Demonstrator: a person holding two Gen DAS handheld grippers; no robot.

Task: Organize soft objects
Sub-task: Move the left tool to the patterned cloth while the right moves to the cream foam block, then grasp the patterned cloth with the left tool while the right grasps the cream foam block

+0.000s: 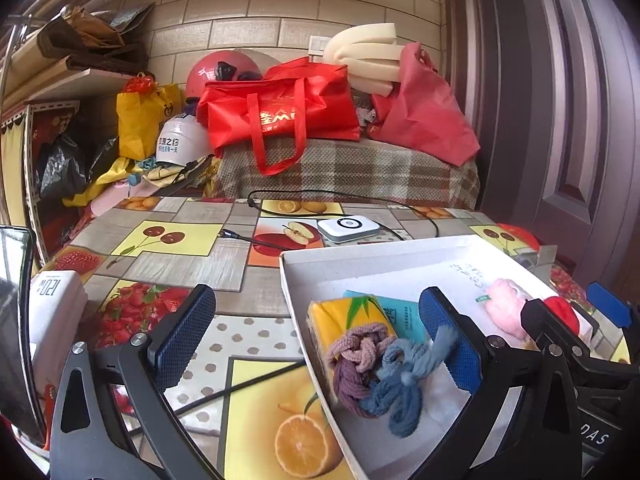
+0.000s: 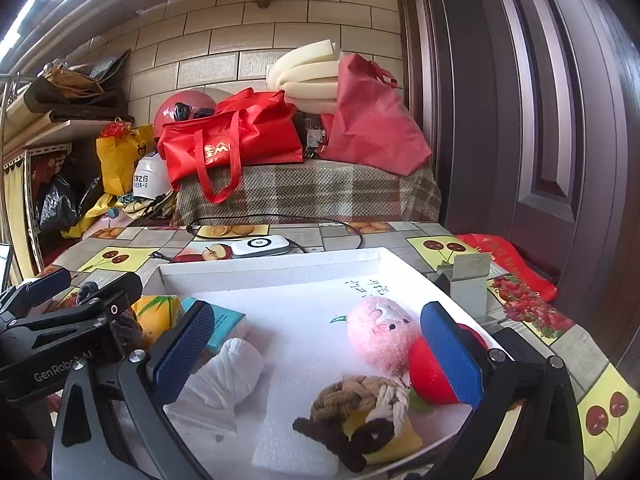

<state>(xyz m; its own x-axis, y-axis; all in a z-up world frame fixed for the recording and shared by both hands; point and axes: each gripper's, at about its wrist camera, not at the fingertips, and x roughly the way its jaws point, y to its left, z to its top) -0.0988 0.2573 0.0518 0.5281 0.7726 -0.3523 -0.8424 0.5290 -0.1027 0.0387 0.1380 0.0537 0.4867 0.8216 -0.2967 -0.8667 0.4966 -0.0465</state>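
White tray (image 2: 280,268) on the fruit-print tabletop (image 1: 168,264) holds the soft things.
Both tools, left tool (image 1: 316,348) and right tool (image 2: 316,356), spread wide, pinching nothing; blue-purple yarn knot (image 1: 384,376) and brown yarn knot (image 2: 360,412) lie inside.

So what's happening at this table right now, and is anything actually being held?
A person holds two grippers over a white box on the fruit-print table. Both are open and hold nothing. The left gripper has the purple-and-blue knotted yarn piece lying between its fingers in the box. The right gripper frames a brown-and-cream yarn knot, a pink plush and a red ball. Tissue packs also lie inside.
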